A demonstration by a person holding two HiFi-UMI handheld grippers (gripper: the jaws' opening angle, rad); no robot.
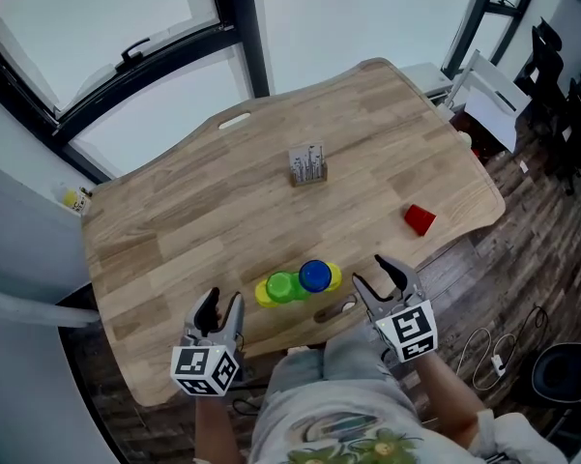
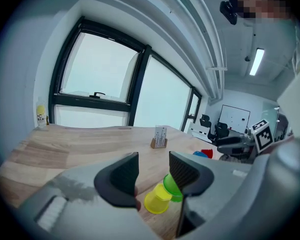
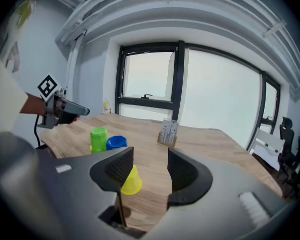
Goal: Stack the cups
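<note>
Head view: your left gripper [image 1: 219, 304] and right gripper [image 1: 375, 276] flank the cups [image 1: 282, 287], both tilted down. Both jaws spread, empty.

No legible txt, nums or brands anywhere. Marker cube on left gripper [image 1: 220, 304] and on right gripper [image 1: 375, 274]: b/w square code patterns only, no letters or digits. Card stand [image 1: 307, 165] mid-table has printed cards, print too small to read in any view. Bottle [image 2: 40, 118] on window sill has a yellow label, lettering not resolvable. Shirt [image 1: 348, 441] of the person shows a coloured graphic, no words readable.
</note>
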